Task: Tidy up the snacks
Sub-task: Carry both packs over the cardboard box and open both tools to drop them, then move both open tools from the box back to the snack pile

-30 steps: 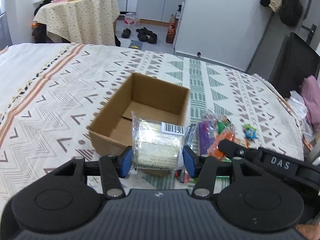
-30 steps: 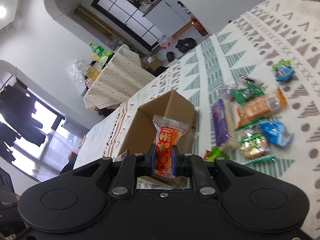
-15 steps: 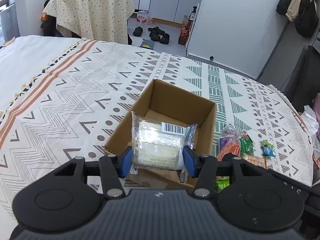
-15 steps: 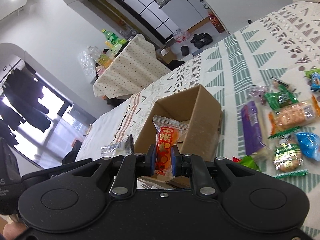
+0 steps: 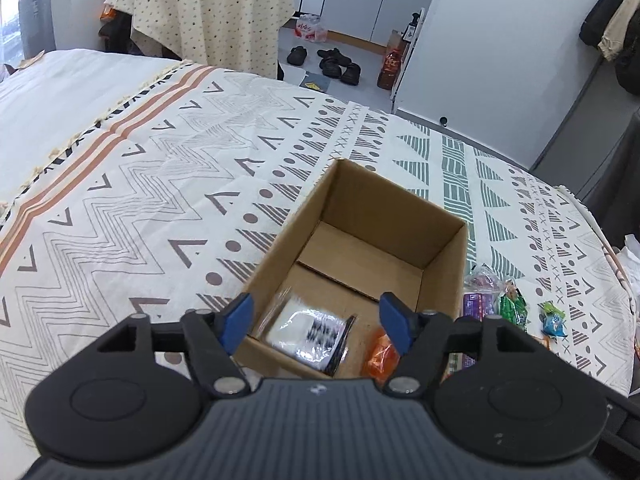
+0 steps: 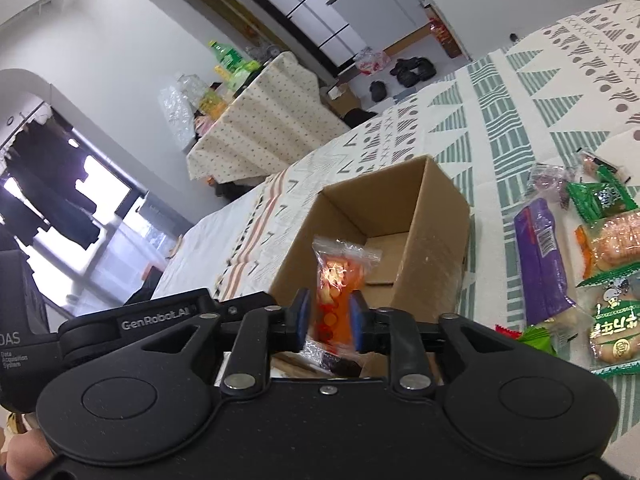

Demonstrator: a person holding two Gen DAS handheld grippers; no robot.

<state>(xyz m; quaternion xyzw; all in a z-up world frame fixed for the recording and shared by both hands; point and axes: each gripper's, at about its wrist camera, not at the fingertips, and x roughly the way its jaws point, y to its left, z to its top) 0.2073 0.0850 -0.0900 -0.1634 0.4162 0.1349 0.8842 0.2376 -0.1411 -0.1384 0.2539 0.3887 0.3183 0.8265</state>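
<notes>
Orange packet (image 5: 380,354) — half hidden, blurred

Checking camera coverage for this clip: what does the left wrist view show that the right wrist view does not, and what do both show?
Only the left wrist view: the left claw open over the cardboard box, the clear packet lying blurred on the box floor, and the blue candy.

Only the right wrist view: the right claw, its jaws just opened, loose around the orange snack, and the bread packet.

Both: the box, the orange snack, the purple packet and the patterned cloth.
</notes>
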